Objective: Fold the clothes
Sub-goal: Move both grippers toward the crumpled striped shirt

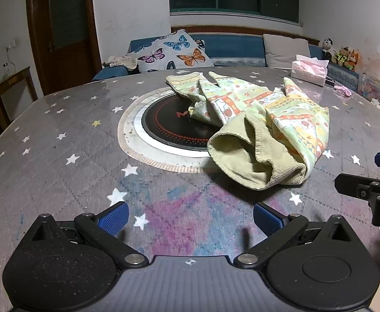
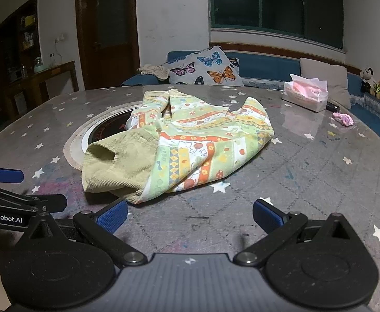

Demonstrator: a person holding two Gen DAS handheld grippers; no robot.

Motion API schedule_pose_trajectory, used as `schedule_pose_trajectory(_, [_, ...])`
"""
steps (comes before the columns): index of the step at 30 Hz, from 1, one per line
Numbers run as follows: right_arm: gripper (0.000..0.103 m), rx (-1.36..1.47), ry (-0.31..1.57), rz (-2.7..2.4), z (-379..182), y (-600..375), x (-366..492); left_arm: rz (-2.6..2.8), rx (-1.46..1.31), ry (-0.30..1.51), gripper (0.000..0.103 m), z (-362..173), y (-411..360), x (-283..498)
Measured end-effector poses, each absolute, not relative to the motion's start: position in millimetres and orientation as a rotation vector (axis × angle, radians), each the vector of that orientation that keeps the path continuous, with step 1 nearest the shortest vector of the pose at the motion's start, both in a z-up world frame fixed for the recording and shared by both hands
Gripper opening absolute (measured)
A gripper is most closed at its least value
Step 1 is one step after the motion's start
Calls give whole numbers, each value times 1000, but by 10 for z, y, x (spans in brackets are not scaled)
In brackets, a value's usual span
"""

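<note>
A crumpled child's garment with a green, yellow and orange print and an olive ribbed waistband lies on the star-patterned table, partly over a round black cooktop. It also shows in the right wrist view. My left gripper is open and empty, low over the table, short of the waistband. My right gripper is open and empty, just short of the garment's near edge. Each gripper shows at the edge of the other's view: the right gripper and the left gripper.
A pink tissue box stands at the table's far right, with a small pink object near it. Behind the table is a blue sofa with a butterfly cushion. A wooden side table stands at the left.
</note>
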State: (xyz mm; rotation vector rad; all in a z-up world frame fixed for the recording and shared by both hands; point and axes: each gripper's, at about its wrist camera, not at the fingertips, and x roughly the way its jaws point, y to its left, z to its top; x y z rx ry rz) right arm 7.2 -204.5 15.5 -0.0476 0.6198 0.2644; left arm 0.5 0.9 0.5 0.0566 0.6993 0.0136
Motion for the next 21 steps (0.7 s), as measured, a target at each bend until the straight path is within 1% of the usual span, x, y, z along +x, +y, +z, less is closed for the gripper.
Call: schedule_pose_trajectory(21, [103, -61, 647, 276, 108, -2000, 91, -21, 64, 746, 103, -31, 30, 54])
